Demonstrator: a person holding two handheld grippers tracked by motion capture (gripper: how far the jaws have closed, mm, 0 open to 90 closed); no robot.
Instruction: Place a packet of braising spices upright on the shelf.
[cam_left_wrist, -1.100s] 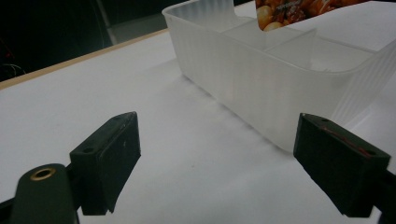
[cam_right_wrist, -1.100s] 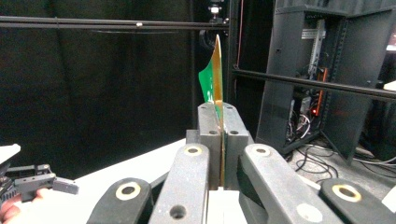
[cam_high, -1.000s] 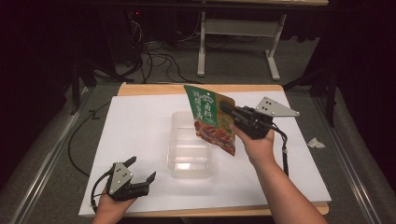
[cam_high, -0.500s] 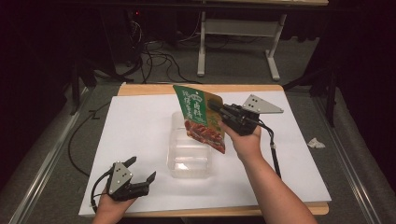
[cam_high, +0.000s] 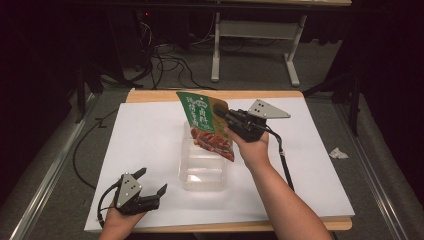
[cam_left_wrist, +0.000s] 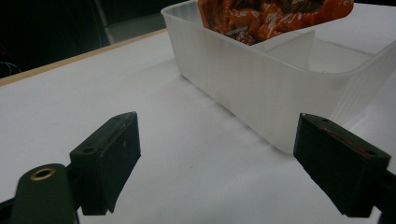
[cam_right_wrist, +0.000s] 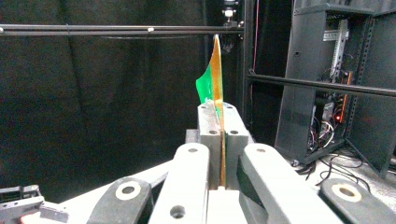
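Observation:
A green and orange food pouch (cam_high: 207, 125) hangs tilted above a clear plastic container (cam_high: 204, 167) in the middle of the white table. My right gripper (cam_high: 223, 116) is shut on the pouch's upper right edge; in the right gripper view the pouch's thin edge (cam_right_wrist: 215, 79) rises from between the closed jaws. The pouch's lower end (cam_left_wrist: 271, 16) dips into the far part of the container (cam_left_wrist: 261, 88), which has a divider inside. My left gripper (cam_high: 150, 190) rests open near the table's front left, a short way left of the container, with nothing between its fingers (cam_left_wrist: 109, 158).
A white sheet (cam_high: 150, 145) covers the wooden table. A crumpled scrap of paper (cam_high: 338, 153) lies on the floor at the right. Cables and a white stand's legs (cam_high: 252, 50) sit on the floor behind the table.
My right gripper has carried the pouch leftward and a little lower, so its bottom end now sits over the container's far part. The left gripper has stayed still.

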